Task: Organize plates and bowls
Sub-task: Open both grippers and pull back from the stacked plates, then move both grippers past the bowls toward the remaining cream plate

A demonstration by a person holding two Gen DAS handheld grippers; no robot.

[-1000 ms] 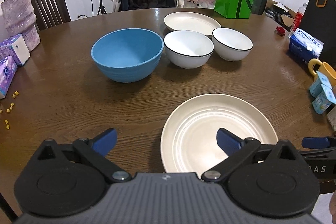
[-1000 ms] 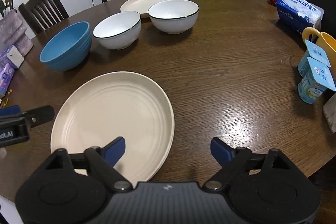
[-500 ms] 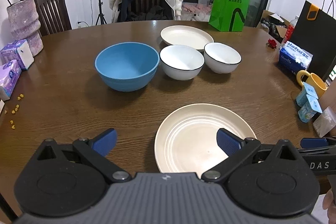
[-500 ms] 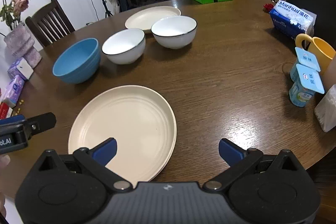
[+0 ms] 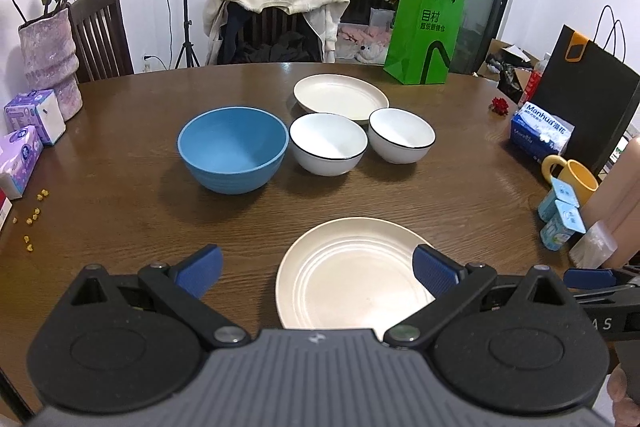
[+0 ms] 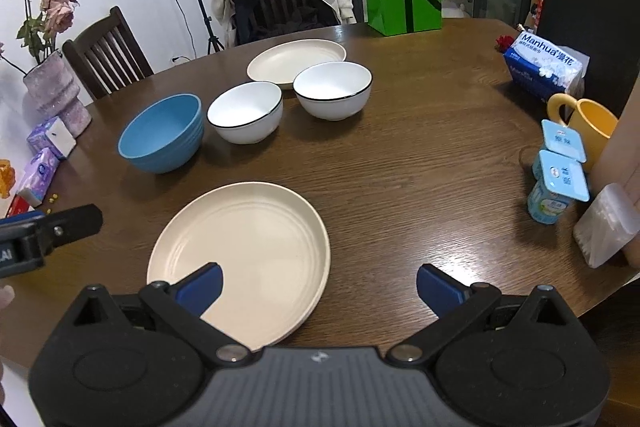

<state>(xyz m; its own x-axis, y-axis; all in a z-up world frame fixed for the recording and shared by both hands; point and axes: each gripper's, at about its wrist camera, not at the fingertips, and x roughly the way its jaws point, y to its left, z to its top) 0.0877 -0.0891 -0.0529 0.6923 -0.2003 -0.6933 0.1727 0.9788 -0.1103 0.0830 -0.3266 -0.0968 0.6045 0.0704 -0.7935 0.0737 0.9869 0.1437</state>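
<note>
Left gripper [image 5: 316, 269]: jaws spread wide, nothing between them, hanging above the near edge of the wooden table [image 5: 120, 211]. Right gripper [image 6: 318, 287]: jaws likewise wide and empty, having just finished opening. Below both lies a cream plate [image 6: 244, 247], flat on the table. Farther off, in a row: blue bowl [image 5: 233, 149], then two white bowls [image 5: 329, 143] [image 5: 401, 134] just beside each other. A second cream plate [image 5: 340, 97] sits behind the bowls.
</note>
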